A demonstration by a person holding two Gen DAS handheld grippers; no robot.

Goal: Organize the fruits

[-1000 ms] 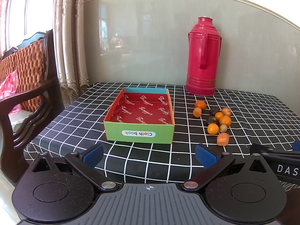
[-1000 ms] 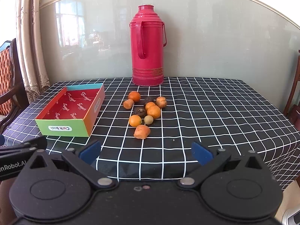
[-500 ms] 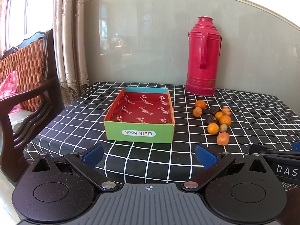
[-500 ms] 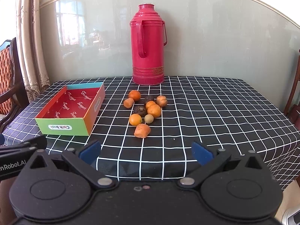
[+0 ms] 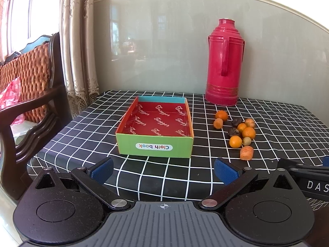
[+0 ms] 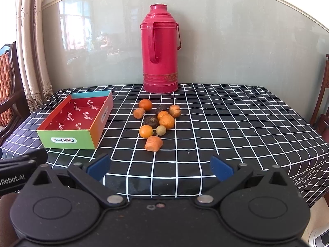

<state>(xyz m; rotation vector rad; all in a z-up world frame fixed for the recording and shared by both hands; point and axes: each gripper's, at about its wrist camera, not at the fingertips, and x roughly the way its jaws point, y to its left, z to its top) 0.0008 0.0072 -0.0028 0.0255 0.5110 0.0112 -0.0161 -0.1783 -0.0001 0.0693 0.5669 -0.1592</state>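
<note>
We hold the left claw (image 5: 163, 170) wide open and empty, its blue pads (image 5: 102, 169) low over the near edge of the table (image 5: 82, 135), which wears a black cloth with a white grid. Our right claw (image 6: 159, 167) is likewise spread wide with nothing in it, pads above the same near edge.

Landmark: the shallow cardboard box with a green front, red printed inside and "Cloth book" label (image 5: 155, 147) (image 6: 67, 139). It sits open and holds nothing. The loose cluster of small fruits (image 5: 239, 132) (image 6: 157, 121) lies on the cloth to the right of the box, apart from it, none inside. In the cluster we see round orange citrus pieces (image 6: 167, 121), two dark wrinkled fruits (image 6: 151, 120), one small greenish-brown round fruit (image 6: 161, 130), and stubby orange chunks, the nearest one (image 6: 153, 143) at the front of the group. Some pieces touch each other.

Behind the fruits, right of and beyond the box, a tall red metal thermos with a side handle (image 5: 225, 63) (image 6: 160, 49) stands upright near the wall. A dark wooden chair with orange cushion (image 5: 26, 94) is left of the box, off the table.
</note>
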